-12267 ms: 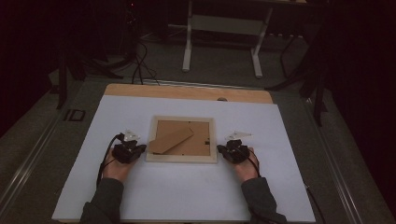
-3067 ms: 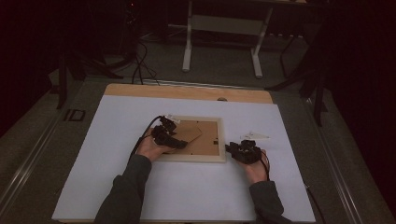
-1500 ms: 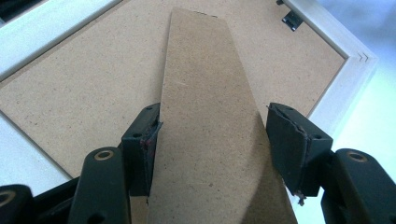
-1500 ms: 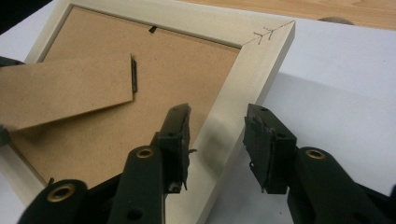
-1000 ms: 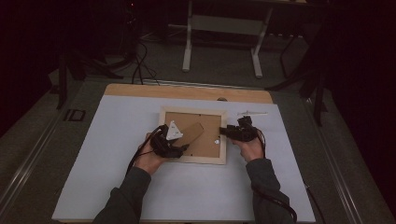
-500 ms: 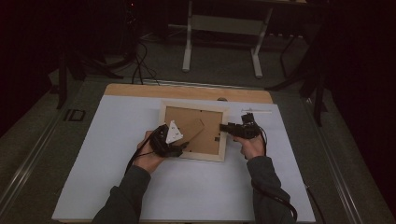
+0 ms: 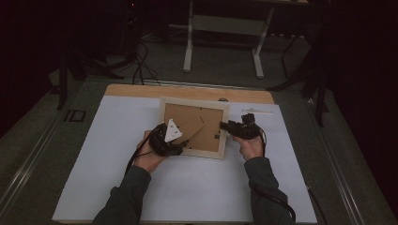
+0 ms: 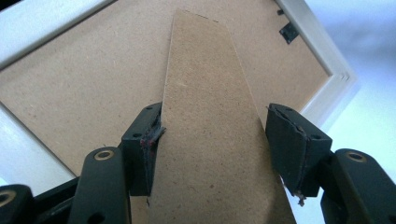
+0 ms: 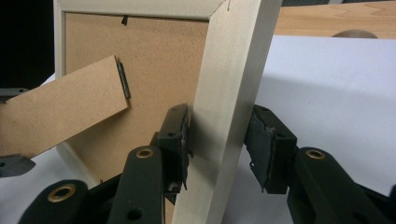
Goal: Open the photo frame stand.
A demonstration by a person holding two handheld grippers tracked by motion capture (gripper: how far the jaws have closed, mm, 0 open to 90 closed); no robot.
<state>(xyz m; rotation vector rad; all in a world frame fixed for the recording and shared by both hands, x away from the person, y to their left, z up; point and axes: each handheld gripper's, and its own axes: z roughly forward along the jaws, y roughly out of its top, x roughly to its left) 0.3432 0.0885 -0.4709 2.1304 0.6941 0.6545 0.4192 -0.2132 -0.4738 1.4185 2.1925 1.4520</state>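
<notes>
Left tongs: jaws straddle the brown fibreboard easel leg of the picture frame. One jaw touches the leg's edge; the other stands just off the opposite edge, so not pinching.

Right tongs: jaws astride the frame's pale wooden side rail, one pad against its inner face, the other close to the outer face; whether it is truly clamped, cannot tell.

High view: left tongs at the frame's near-left part, right tongs at its right edge. Frame sits back-side towards the camera, tilted up, mid-counter on the white sheet. Wood strip of counter shows beyond.
</notes>
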